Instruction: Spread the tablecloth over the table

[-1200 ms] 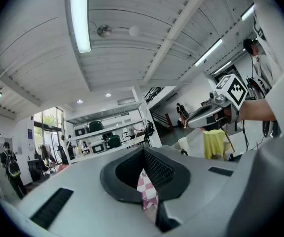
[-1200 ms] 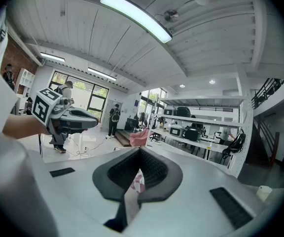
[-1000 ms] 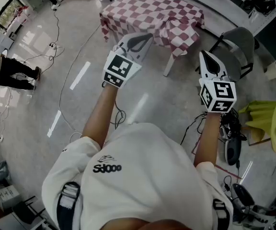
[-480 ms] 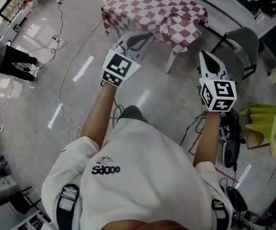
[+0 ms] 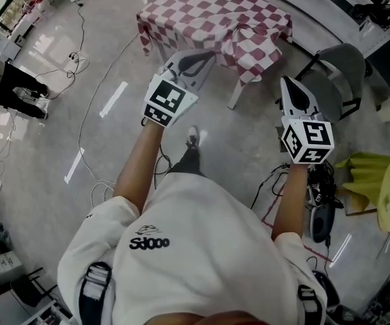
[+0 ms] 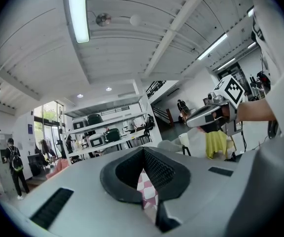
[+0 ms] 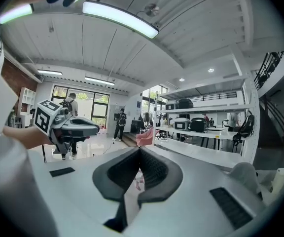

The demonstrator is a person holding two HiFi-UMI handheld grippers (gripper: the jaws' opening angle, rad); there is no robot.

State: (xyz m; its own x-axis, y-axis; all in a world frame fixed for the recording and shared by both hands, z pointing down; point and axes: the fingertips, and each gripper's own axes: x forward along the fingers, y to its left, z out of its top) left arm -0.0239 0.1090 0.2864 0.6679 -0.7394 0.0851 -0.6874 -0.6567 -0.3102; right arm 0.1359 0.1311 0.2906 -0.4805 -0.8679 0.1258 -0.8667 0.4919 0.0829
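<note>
Checked cloth (image 5: pixel 215 15) lies ahead on the table (image 5: pixel 235 95); your left gripper (image 5: pixel 205 53) is nearer it than the right gripper (image 5: pixel 288 83), and both are closed, holding nothing

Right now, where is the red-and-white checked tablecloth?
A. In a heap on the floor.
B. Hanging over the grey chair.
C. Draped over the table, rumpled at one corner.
C: the head view shows the checked tablecloth covering the table, with a rumpled fold at its near right corner.
</note>
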